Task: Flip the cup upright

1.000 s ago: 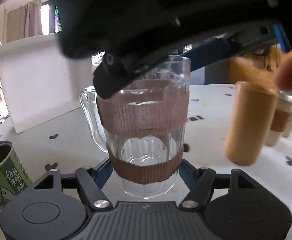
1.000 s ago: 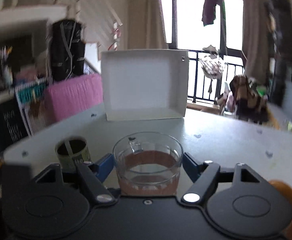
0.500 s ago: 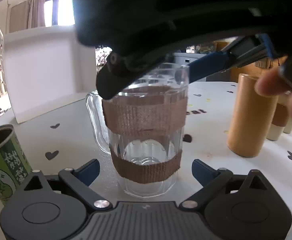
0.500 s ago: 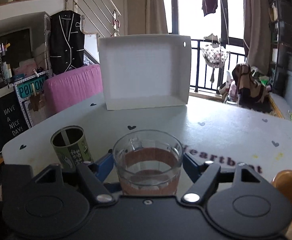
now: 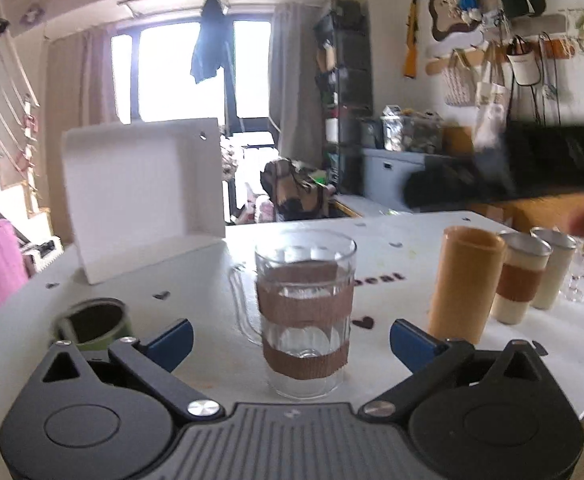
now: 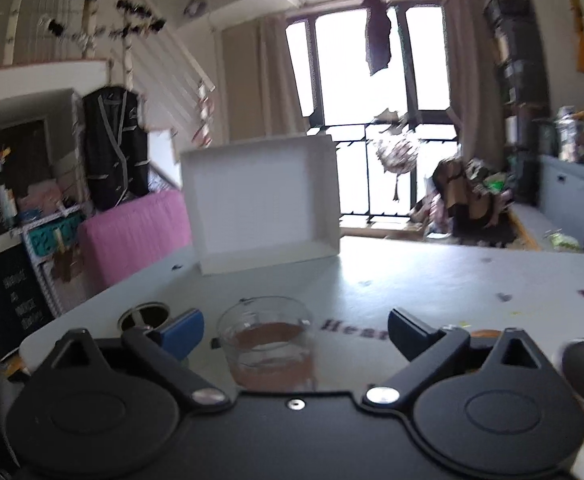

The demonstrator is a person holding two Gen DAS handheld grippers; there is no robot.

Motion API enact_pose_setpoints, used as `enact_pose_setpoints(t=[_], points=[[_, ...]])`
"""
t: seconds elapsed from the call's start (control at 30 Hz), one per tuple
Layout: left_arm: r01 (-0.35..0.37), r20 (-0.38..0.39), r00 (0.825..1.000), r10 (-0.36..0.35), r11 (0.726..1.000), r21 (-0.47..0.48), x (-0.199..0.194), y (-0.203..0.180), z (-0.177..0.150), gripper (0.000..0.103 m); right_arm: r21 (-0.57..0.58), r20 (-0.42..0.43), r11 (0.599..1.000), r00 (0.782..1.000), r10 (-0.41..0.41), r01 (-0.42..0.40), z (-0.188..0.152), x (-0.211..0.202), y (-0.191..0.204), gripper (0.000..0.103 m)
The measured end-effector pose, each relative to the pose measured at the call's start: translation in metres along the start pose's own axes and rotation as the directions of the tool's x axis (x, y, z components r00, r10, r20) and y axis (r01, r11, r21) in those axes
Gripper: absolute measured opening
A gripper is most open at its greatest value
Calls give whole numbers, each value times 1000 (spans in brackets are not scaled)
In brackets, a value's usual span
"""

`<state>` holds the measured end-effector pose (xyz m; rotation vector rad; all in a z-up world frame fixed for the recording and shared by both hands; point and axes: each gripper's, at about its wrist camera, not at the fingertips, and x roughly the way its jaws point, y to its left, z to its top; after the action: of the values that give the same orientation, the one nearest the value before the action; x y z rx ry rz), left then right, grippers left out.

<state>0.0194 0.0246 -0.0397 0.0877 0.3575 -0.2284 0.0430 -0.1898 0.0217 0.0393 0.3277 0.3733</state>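
Standing upright on the white table (image 5: 212, 280), the glass mug (image 5: 305, 312) sits between your left gripper (image 5: 290, 340)'s spread blue fingers (image 5: 170, 338), untouched. Your right gripper (image 6: 294, 330) hangs released above it, near the green can (image 5: 92, 322).

A: Different on the left side?
B: Left tool (image 5: 291, 339) spread wide, blue fingers (image 5: 170, 338) now well clear of the glass mug (image 5: 305, 312) on both sides. Pulled back and raised a little too; rim now seen from slightly above.
A: And overhead?
B: Right tool (image 6: 295, 334) gone from above the mug, no longer across the left view. Opened wide, lifted and drawn back, mug lower and smaller between its fingers (image 6: 183, 330). View there blurred.
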Motion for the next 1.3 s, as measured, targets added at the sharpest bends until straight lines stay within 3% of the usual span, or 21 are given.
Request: enact_pose_setpoints(t=[0.43,0.7,1.3], points=[[-116,39,992,120,988,-101,-75,-6,-14,103,18,54,987,986,-157,157,-62,-91,-21,103],[-163,43,985,169,979,-124,-101,-14,-24,103,36,96,970,965,-244,241,-88,-133,-25,103],[-200,70,976,206,976,-81,-147,-31,-31,103,-1,122,963,956,-266,268,-104,-174,-3,103]])
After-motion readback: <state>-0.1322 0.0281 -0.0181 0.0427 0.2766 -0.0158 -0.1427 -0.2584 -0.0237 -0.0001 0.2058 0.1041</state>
